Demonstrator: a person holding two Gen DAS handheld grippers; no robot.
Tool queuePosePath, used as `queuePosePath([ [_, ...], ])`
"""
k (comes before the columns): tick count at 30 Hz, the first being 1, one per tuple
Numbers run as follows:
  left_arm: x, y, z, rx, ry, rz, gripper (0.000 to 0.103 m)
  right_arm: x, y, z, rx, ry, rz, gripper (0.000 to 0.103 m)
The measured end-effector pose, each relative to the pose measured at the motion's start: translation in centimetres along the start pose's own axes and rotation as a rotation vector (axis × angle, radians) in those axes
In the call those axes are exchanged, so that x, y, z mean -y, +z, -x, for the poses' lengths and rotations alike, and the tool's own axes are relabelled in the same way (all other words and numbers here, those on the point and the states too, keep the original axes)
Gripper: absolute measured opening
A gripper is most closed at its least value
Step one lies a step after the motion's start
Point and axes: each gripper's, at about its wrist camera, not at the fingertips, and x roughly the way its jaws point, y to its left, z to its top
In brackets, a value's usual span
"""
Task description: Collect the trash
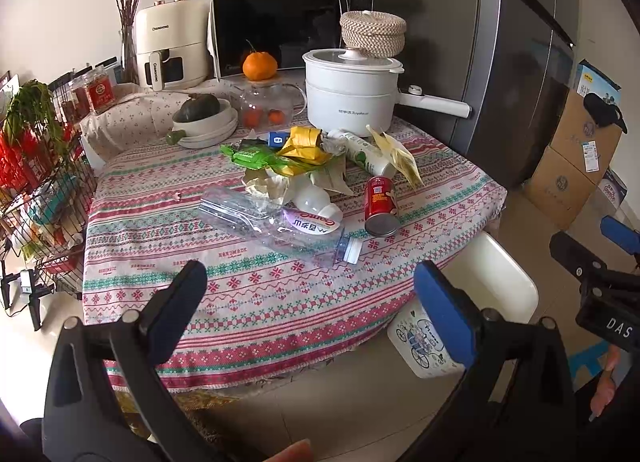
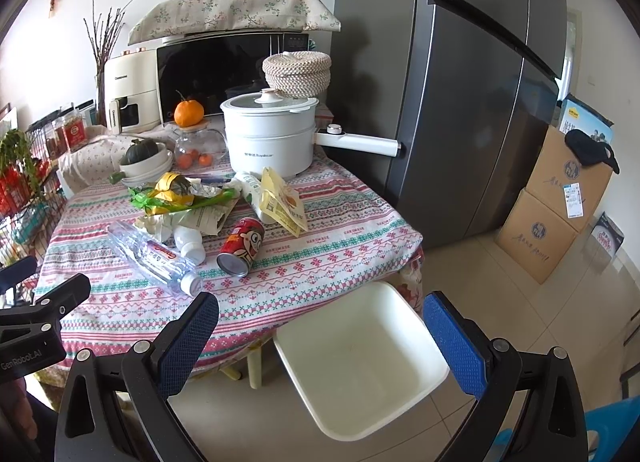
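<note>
A heap of trash lies mid-table: a clear plastic bottle [image 1: 276, 224] [image 2: 154, 258] on its side, a red can [image 1: 380, 202] [image 2: 242, 246], a small white bottle [image 1: 318, 202] [image 2: 190, 242], green and yellow wrappers [image 1: 280, 156] [image 2: 176, 194], a yellow pouch [image 1: 398, 158] [image 2: 282, 204] and a white-green tube [image 1: 366, 154] [image 2: 250, 190]. A white bin [image 2: 360, 358] [image 1: 496, 282] stands on the floor beside the table. My left gripper [image 1: 312, 310] hovers open over the table's near edge. My right gripper [image 2: 320, 336] is open above the bin.
Behind the trash stand a white electric pot [image 1: 348, 98], a glass teapot [image 1: 266, 102] with an orange on top, stacked bowls [image 1: 206, 124], a microwave [image 1: 280, 30] and an air fryer [image 1: 170, 46]. A wire rack [image 1: 36, 182] is left. Fridge [image 2: 460, 102] and cardboard boxes [image 2: 552, 202] are right.
</note>
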Motion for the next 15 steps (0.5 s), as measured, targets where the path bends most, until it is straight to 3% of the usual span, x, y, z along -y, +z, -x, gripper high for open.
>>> queuePosePath([
  [15,-0.01,0.09,0.01,0.0,0.0,0.0,0.103,0.01,0.02,-0.01,-0.003,0.002,-0.003,0.103],
])
